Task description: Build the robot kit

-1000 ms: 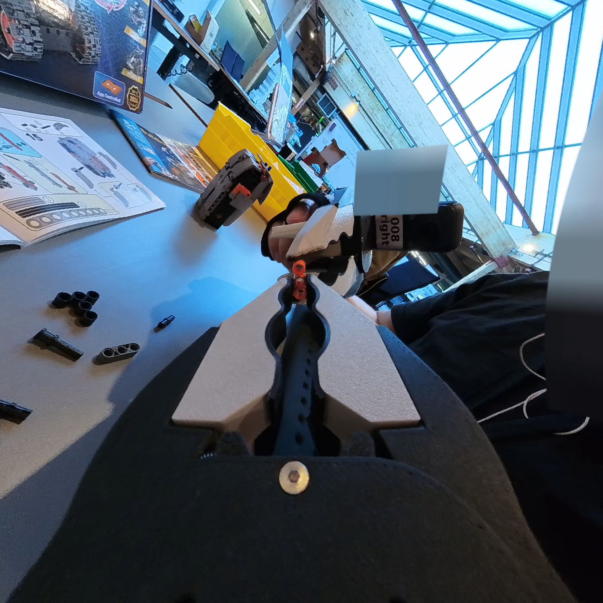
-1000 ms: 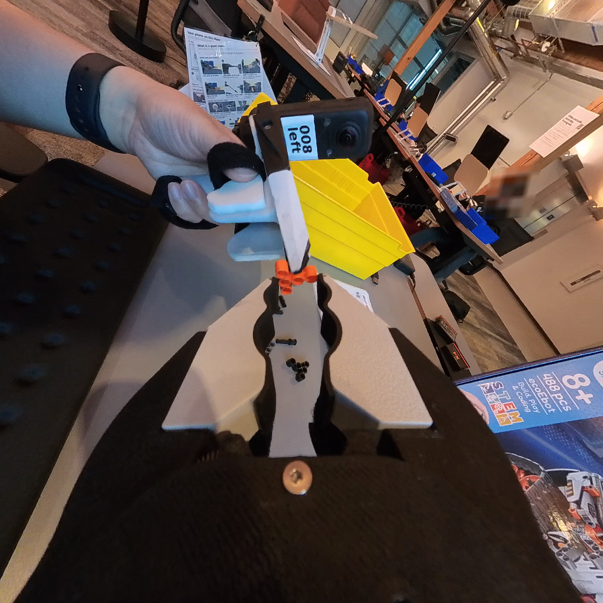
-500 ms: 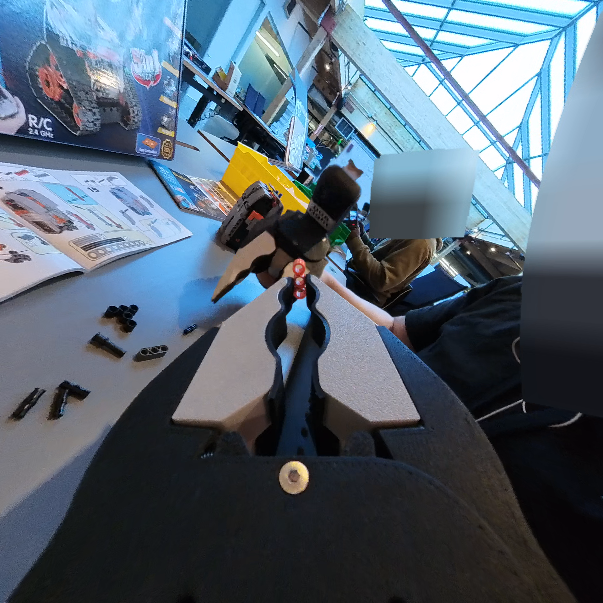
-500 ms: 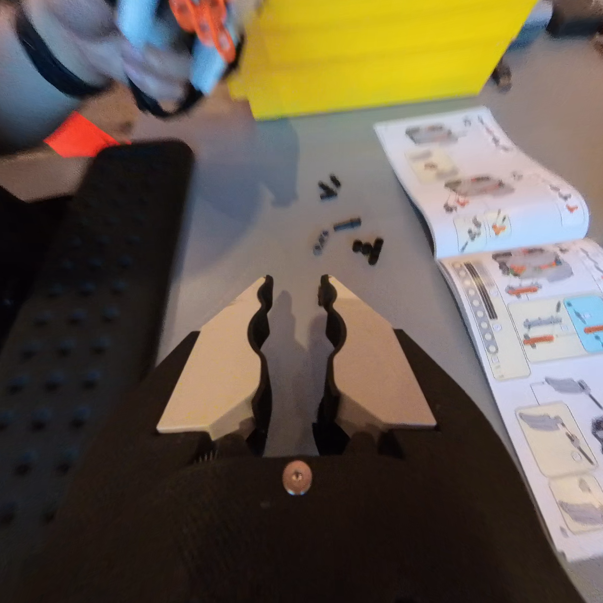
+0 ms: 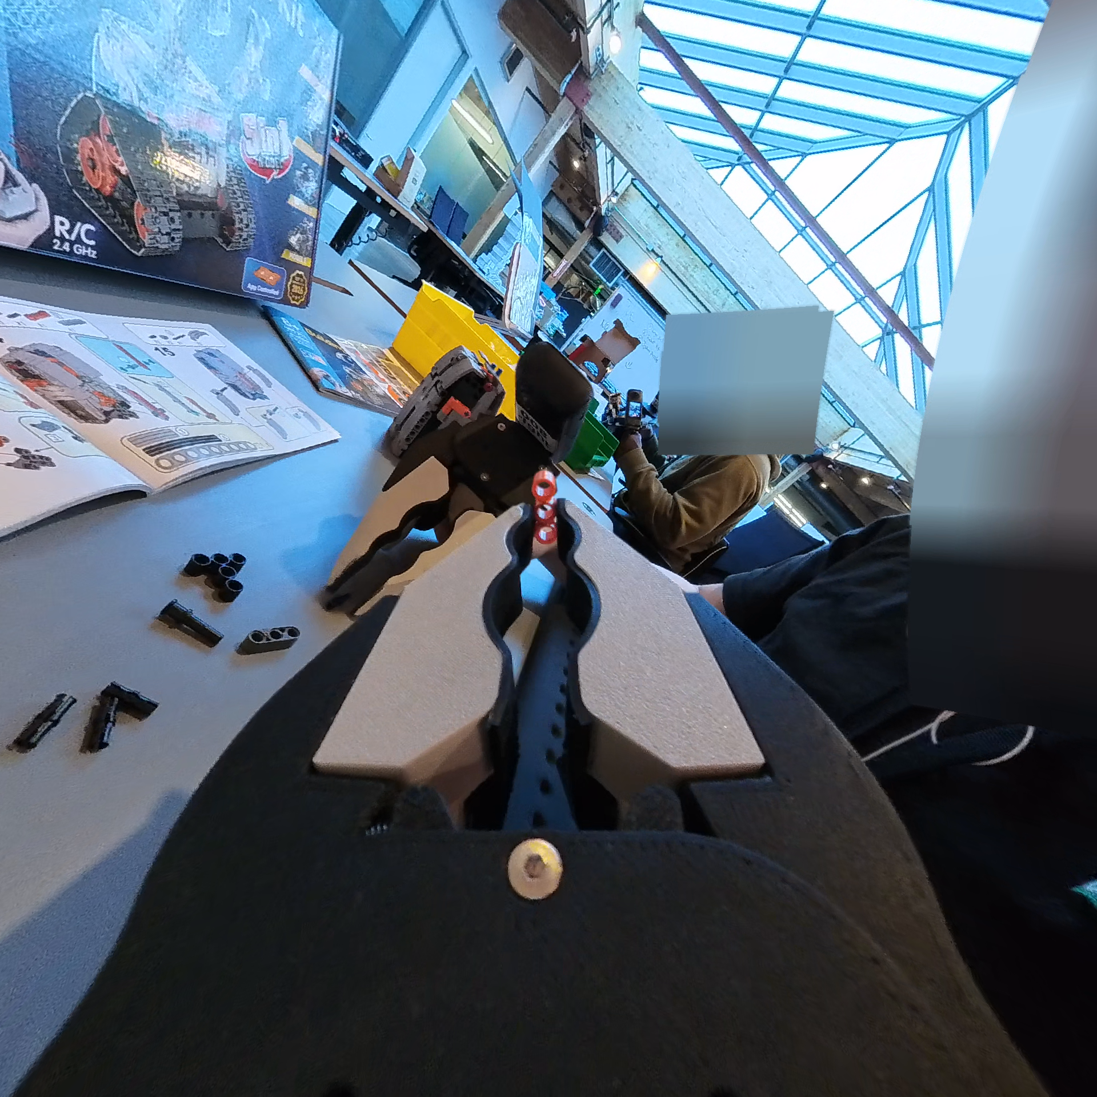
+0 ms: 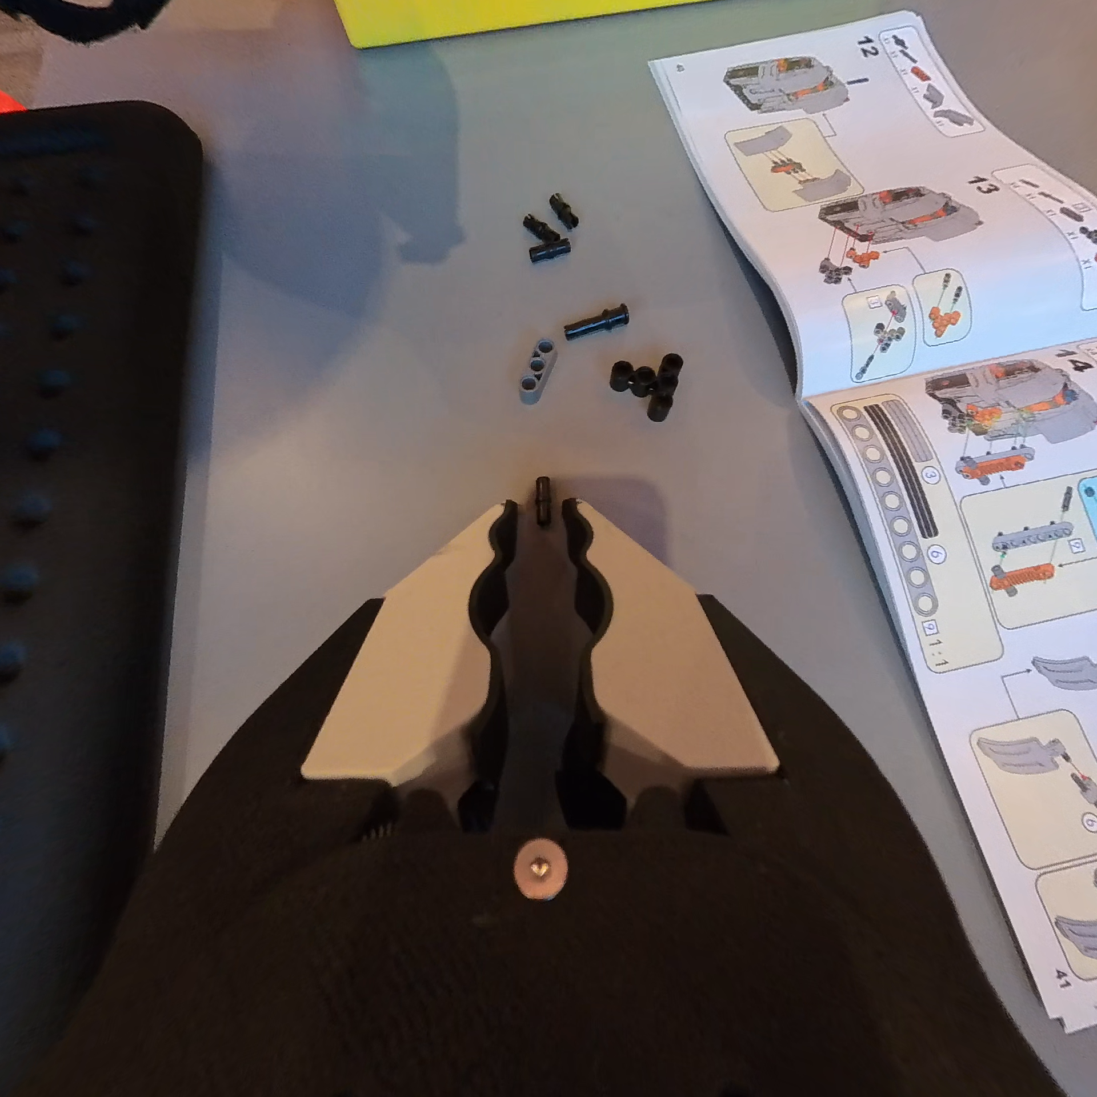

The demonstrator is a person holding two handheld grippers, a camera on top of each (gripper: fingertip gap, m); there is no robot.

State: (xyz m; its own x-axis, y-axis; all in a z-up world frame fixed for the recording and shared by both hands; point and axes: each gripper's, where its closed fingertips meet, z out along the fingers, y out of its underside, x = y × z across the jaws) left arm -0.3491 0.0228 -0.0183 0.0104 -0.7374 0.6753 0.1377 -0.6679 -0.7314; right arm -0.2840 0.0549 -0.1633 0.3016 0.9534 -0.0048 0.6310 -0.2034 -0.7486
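Note:
My left gripper [image 5: 543, 525] is shut on a small orange three-hole piece [image 5: 543, 495] and holds it upright in the air above the grey table [image 5: 119, 843]. My right gripper [image 6: 539, 506] is open, tips down at the table, with a small black pin [image 6: 541, 501] lying between its fingertips. The right gripper also shows in the left wrist view [image 5: 380, 564], just left of and beyond my left gripper. Just past the pin lie a grey three-hole beam [image 6: 537, 371], a black axle pin [image 6: 596, 322] and a black connector cluster [image 6: 650, 383].
An open instruction booklet [image 6: 890, 356] lies right of the parts. Three short black pins [image 6: 549, 231] lie farther off, before a yellow bin [image 6: 504, 18]. A black studded mat [image 6: 89, 415] is left. A kit box [image 5: 160, 130] and a grey model [image 5: 451, 398] stand behind. The tips of one gripper are about 15 cm away from the tips of the other.
My right gripper has left the orange piece, swung down to the table and now has a black pin between its open tips. My left gripper still holds the orange piece.

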